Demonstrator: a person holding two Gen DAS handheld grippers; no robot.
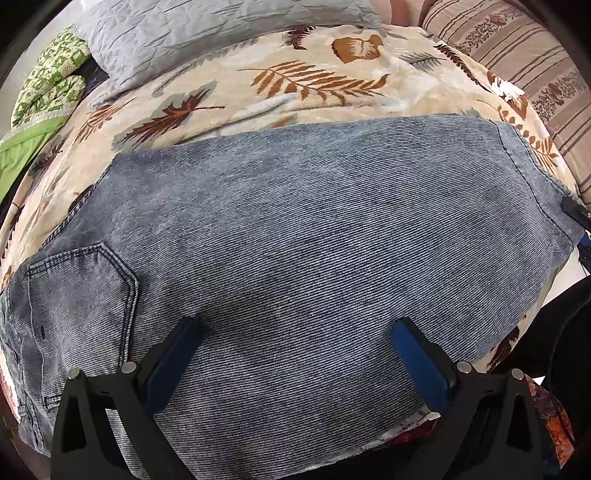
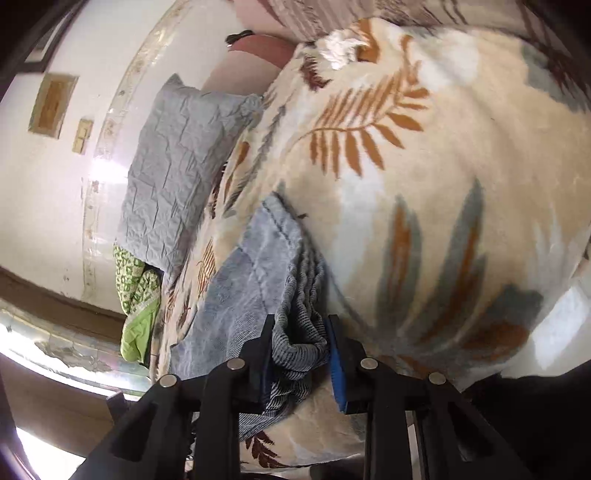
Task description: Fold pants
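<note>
Left gripper spread wide, jaws apart, nothing between them, hovering over the middle of the pants. Blue fingers sit just above the denim; contact can't be confirmed. Right gripper clamped on a bunched edge of the pants, fabric pinched between the black pad and the blue pad, folds of cloth gathered above the jaws. In the left wrist view the right gripper shows only as a dark tip at the far right hem.

Pants are grey-blue denim, lying flat across the leaf-print blanket, back pocket at lower left.

Beyond: grey quilted pillow at the blanket's far edge, green patterned cloth to the left, striped bedding at upper right. White wall in the right wrist view.
</note>
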